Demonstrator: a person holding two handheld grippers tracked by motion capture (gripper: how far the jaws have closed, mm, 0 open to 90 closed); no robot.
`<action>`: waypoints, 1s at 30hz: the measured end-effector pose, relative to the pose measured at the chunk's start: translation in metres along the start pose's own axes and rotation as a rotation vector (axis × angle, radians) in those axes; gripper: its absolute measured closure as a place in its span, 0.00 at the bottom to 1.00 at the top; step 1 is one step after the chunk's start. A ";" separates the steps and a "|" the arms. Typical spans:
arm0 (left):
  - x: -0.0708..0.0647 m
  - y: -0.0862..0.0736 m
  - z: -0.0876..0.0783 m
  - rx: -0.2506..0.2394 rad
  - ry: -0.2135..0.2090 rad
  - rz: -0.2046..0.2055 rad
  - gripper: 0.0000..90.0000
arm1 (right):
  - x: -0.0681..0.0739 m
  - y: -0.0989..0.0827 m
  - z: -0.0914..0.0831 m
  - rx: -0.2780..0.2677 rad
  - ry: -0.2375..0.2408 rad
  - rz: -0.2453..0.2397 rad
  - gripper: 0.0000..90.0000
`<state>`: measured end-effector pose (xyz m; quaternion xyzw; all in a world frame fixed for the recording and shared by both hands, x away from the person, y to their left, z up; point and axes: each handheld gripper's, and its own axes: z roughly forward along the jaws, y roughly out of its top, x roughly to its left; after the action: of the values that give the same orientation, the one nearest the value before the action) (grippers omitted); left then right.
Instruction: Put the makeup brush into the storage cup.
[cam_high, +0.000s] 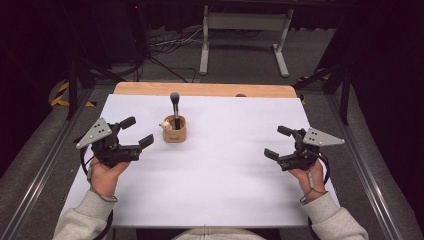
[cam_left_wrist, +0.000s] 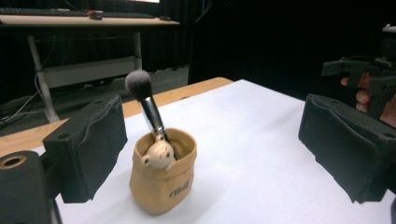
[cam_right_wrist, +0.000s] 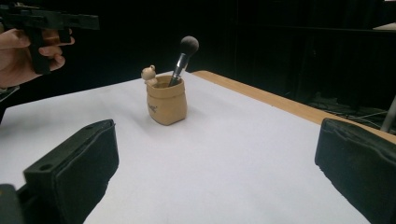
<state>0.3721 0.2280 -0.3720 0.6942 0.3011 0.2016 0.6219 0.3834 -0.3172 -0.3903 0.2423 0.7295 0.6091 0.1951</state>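
We hold our left gripper (cam_high: 139, 132) just beside the tan holder (cam_high: 175, 134), its jaws spread wide with nothing between them; the holder sits ahead of the jaws and slightly toward the table's middle, close to the nearer fingertip. Our right gripper (cam_high: 278, 142) also gapes empty, well apart from the holder on its far side. The makeup brush (cam_high: 175, 109) stands in the holder with its long axis near upright, bristle head on top, tilted a little. We judge the left gripper the nearer, so the reach falls to it.
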 end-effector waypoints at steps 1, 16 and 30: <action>0.000 -0.002 -0.001 0.000 -0.001 -0.002 0.09 | 0.000 -0.001 -0.002 0.002 -0.004 -0.001 0.00; 0.004 -0.040 -0.018 -0.009 0.016 -0.020 0.09 | -0.003 -0.013 -0.017 0.014 -0.044 -0.028 0.00; 0.002 -0.064 -0.024 0.019 0.034 0.025 0.08 | -0.005 -0.028 -0.028 0.000 -0.071 -0.049 0.00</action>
<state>0.3471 0.2497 -0.4322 0.7002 0.3052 0.2182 0.6074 0.3679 -0.3464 -0.4124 0.2462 0.7278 0.5951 0.2357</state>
